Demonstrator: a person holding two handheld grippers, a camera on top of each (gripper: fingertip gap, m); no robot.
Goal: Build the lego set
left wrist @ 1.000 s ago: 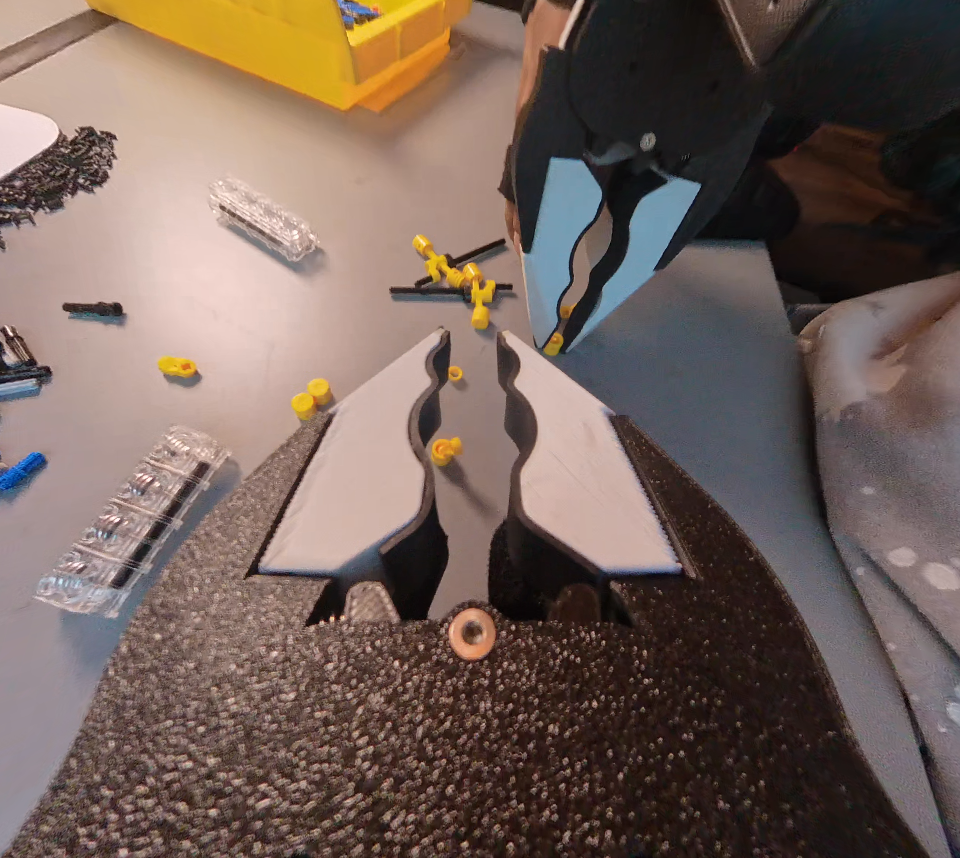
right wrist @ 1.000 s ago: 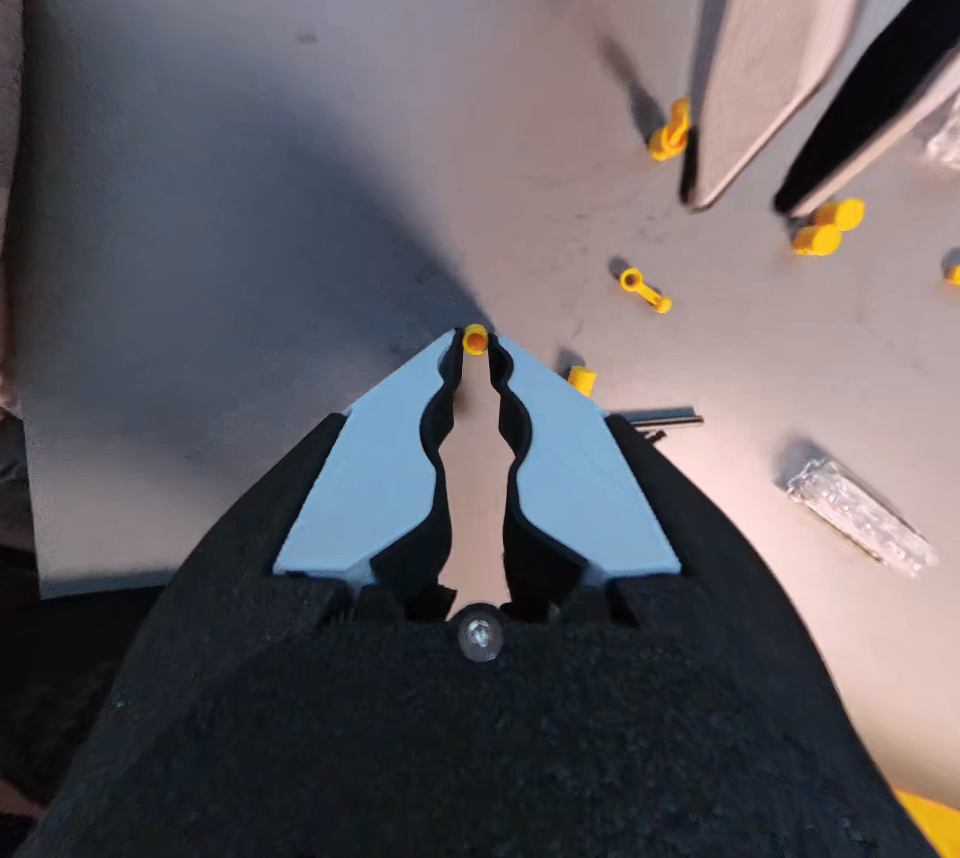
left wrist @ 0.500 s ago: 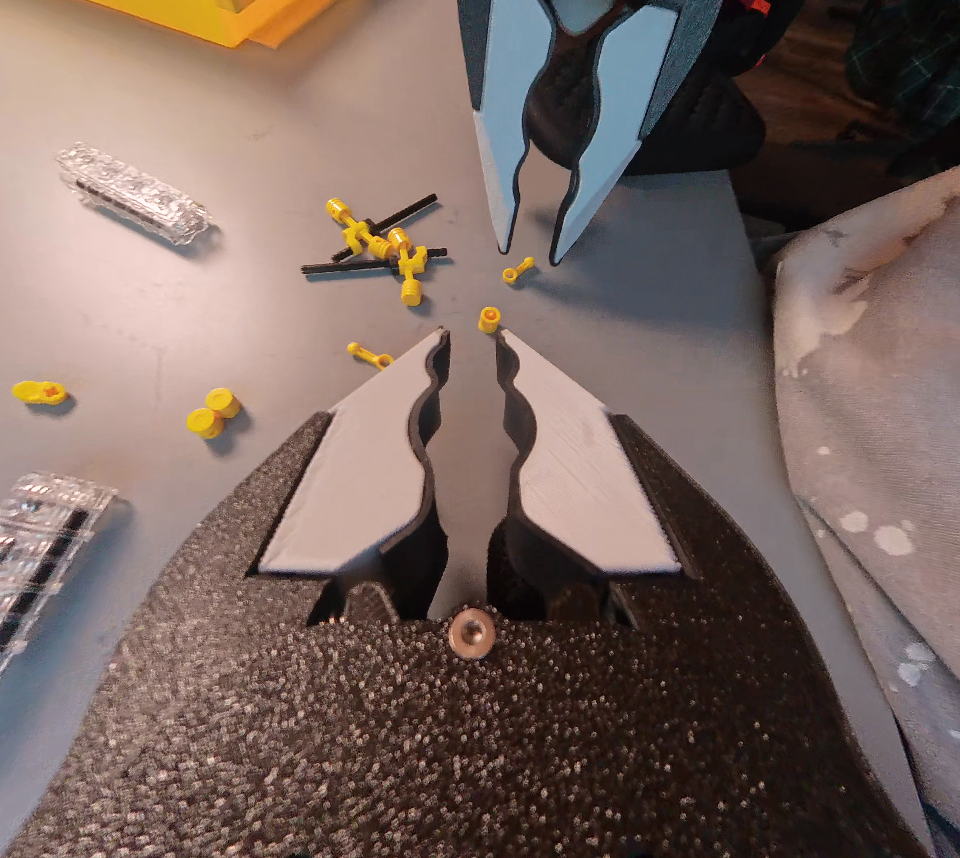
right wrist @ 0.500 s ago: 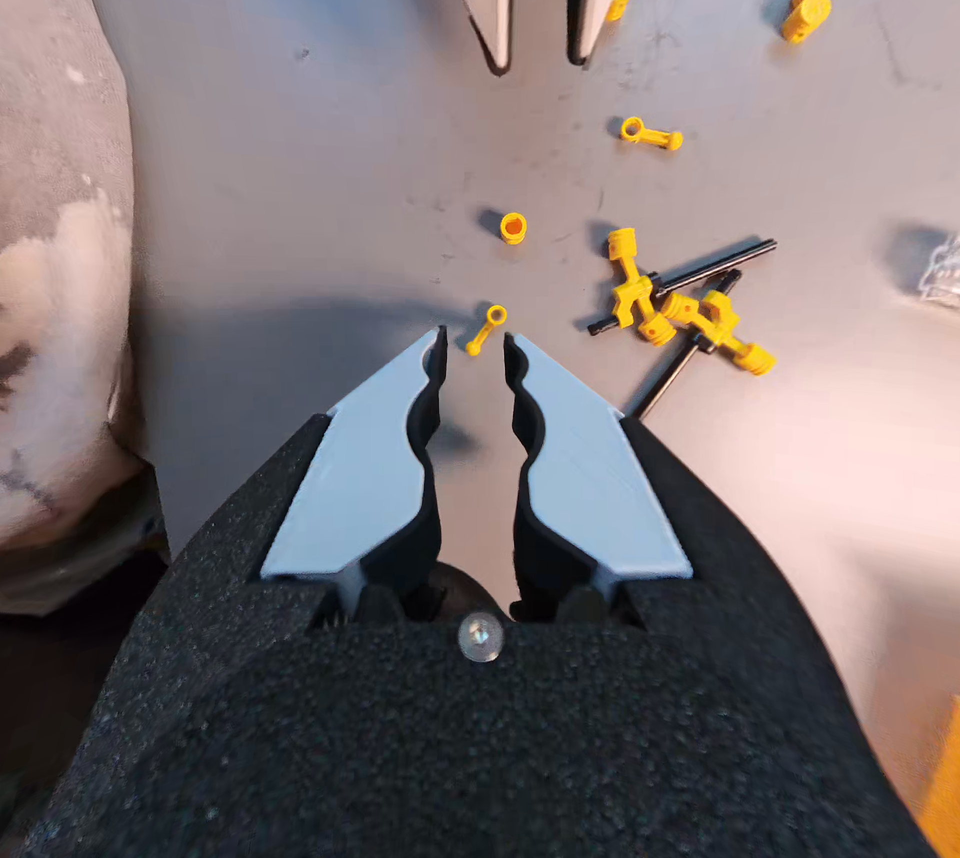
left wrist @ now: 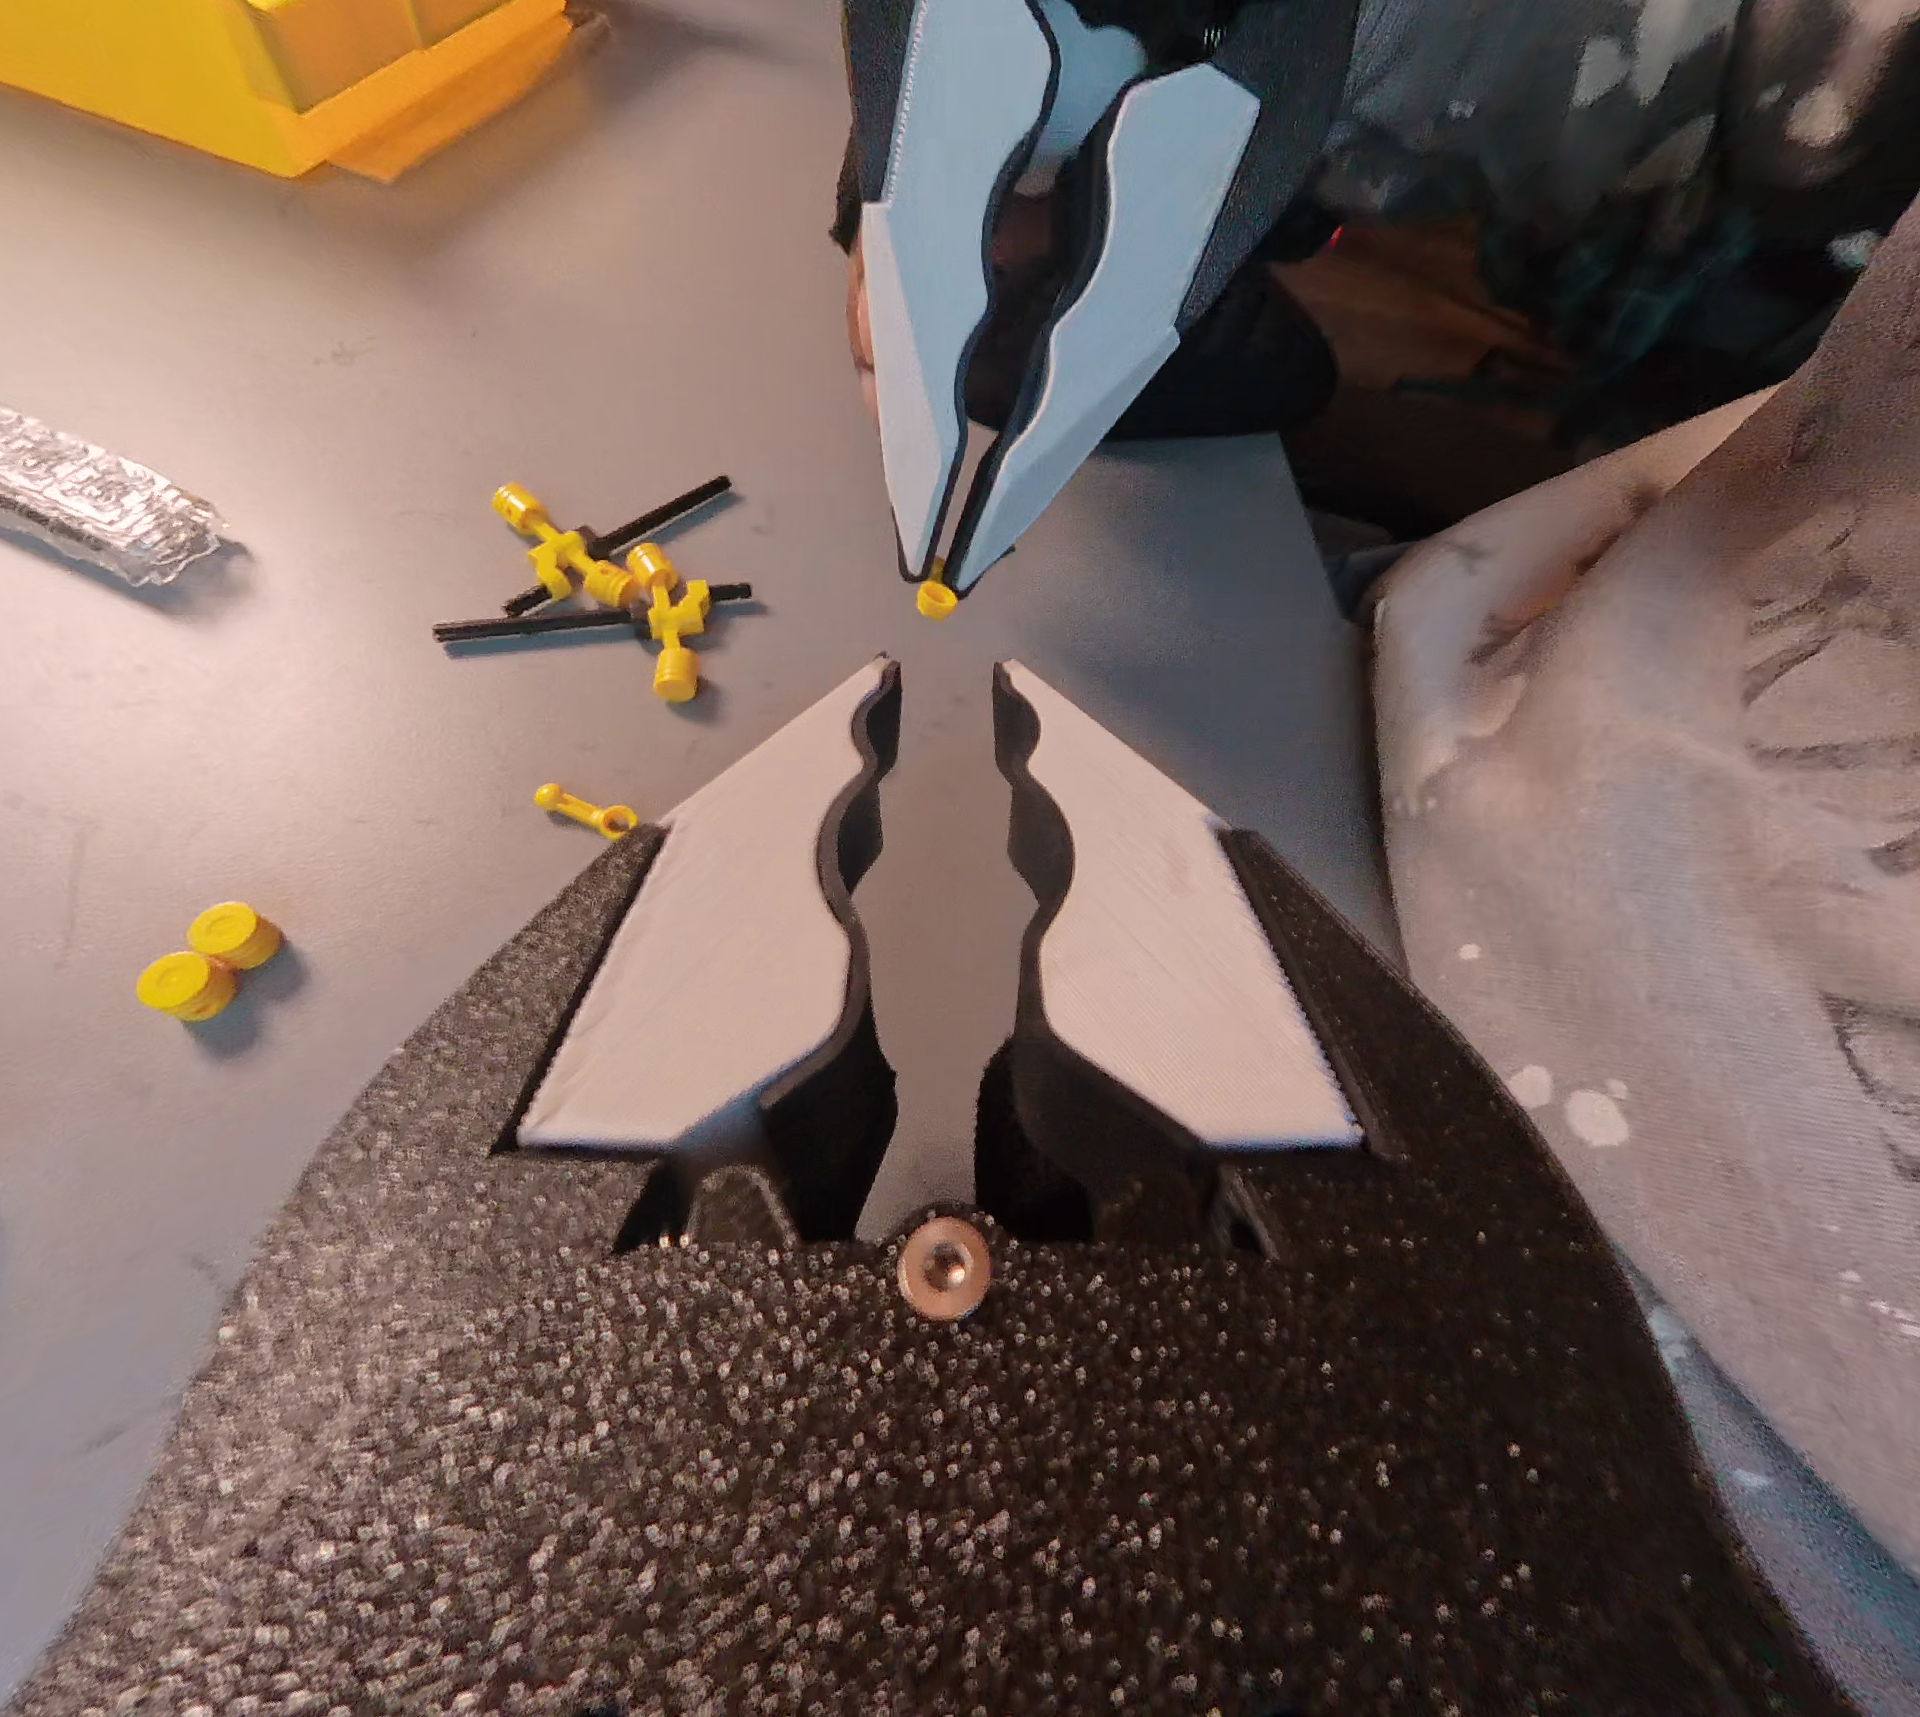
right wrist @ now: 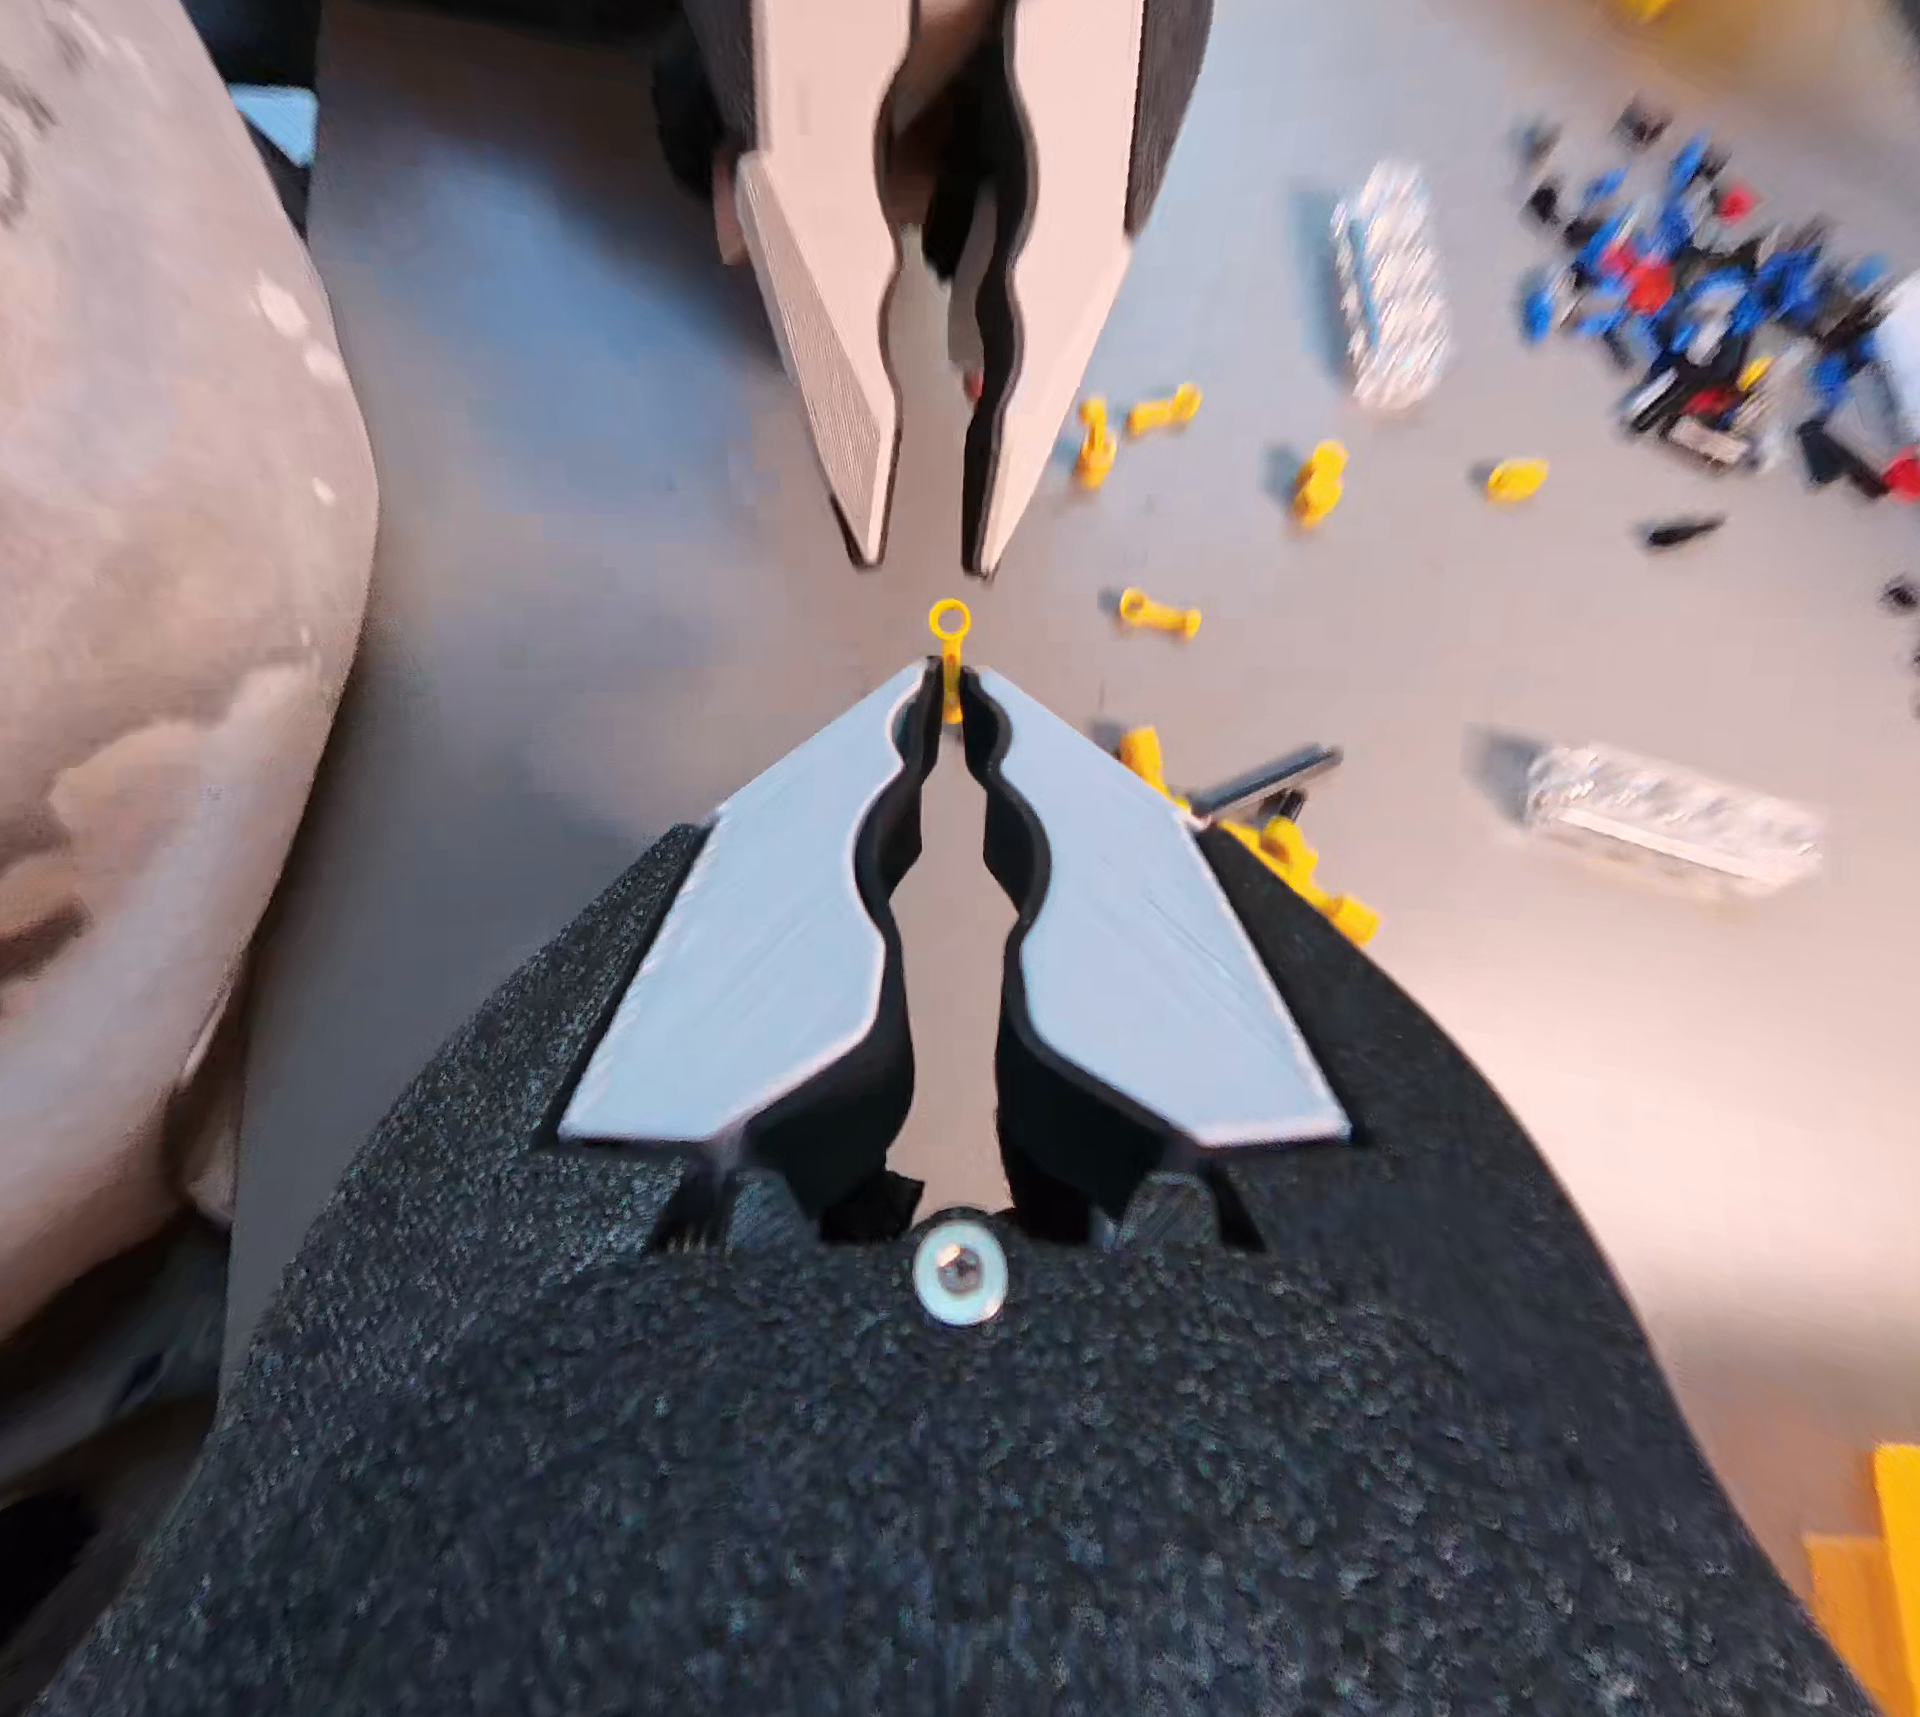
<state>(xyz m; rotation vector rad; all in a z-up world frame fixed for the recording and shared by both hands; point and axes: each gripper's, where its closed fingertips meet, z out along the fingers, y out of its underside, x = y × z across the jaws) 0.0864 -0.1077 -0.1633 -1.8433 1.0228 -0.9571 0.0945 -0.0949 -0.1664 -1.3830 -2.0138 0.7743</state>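
Seeing the right gripper [right wrist: 948, 680] pinched on the shank of a tiny yellow rod piece [right wrist: 950, 628], ring end poking out past the tips, just in front of the left gripper [left wrist: 945, 680], spread and empty. Looks featherlight, stiff and slick, so likely to pivot or ping away under a sloppy squeeze; safest grabbed square across the thin shank. Nearby on the grey table [left wrist: 312, 317]: a yellow piston-and-black-axle cluster [left wrist: 613, 587], two yellow round studs [left wrist: 208, 961], a yellow bin [left wrist: 312, 5].
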